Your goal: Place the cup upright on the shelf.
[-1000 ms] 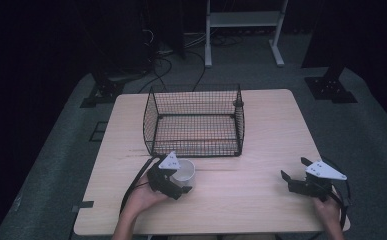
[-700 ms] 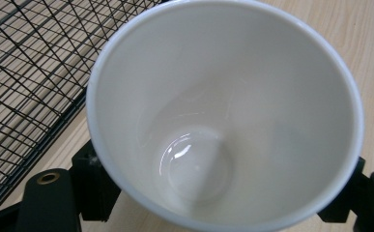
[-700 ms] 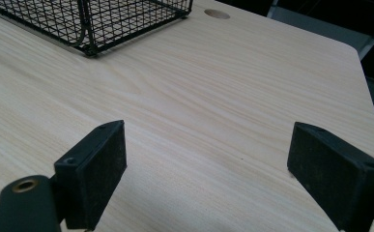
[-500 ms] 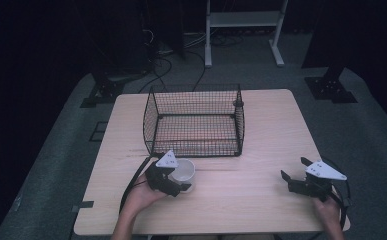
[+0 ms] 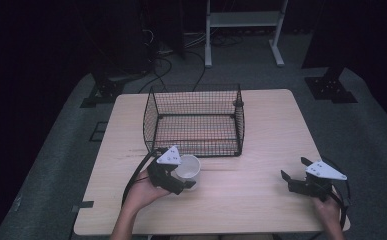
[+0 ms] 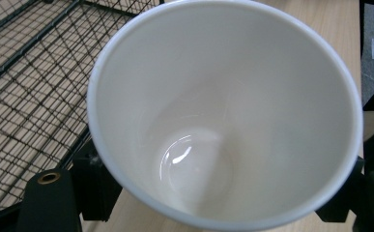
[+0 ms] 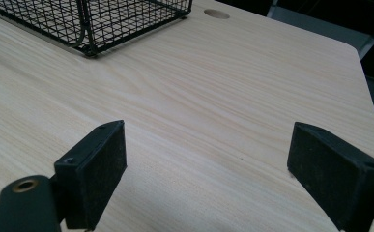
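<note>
A white paper cup (image 5: 189,167) hangs just above the wooden table (image 5: 251,200), in front of the black wire basket (image 5: 196,131). My left gripper (image 5: 186,176) is shut on its sides. In the left gripper view the empty cup (image 6: 223,121) opens toward the camera, with a black jaw at each side of its lower wall and my left gripper (image 6: 218,195) pressed on it. My right gripper (image 5: 295,169) rests near the table's right front corner. Its jaws stand wide open over bare wood, and in the right gripper view nothing lies within my right gripper (image 7: 223,179).
The wire basket (image 6: 25,96) stands empty at the middle back of the table, and its corner (image 7: 90,21) lies ahead-left of the right gripper. A cable hole (image 7: 216,14) sits near the far table edge. Dark stands and cables surround the table on the floor.
The left gripper's jaws have shut on the cup and lifted it slightly off the table. The right gripper has kept still.
</note>
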Demonstrator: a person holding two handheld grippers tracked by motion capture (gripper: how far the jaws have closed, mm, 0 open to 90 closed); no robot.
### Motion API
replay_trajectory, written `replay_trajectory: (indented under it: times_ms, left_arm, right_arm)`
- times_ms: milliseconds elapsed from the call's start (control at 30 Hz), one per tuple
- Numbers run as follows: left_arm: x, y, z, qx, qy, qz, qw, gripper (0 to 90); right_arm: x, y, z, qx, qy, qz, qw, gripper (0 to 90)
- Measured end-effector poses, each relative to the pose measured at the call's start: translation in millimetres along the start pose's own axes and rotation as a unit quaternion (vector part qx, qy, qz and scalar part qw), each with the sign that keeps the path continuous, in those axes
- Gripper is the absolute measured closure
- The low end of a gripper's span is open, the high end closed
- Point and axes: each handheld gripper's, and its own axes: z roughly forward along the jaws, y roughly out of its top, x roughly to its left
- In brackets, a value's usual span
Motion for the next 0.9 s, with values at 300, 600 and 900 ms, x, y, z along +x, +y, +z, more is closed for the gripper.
replay_trajectory:
  times_ms: [300, 600, 900]
  left_arm:
    - [1.9, 21.2, -7.9, 0.002, -0.007, 0.018, 0.9998, 21.4]
    - [7.1, 36.7, -13.1, 0.012, -0.006, 0.028, 0.9995, 21.4]
    - [12.8, 55.4, -23.4, 0.014, -0.002, 0.035, 0.9993, 21.4]
  right_arm:
    - [0.1, 0.0, 0.0, 0.0, 0.0, 0.0, 1.0, 13.1]
    - [-0.3, -0.1, -0.3, -0.002, 0.002, 0.001, 1.0, 13.1]
    - [-0.4, -0.1, -0.4, -0.002, 0.003, 0.002, 1.0, 13.1]
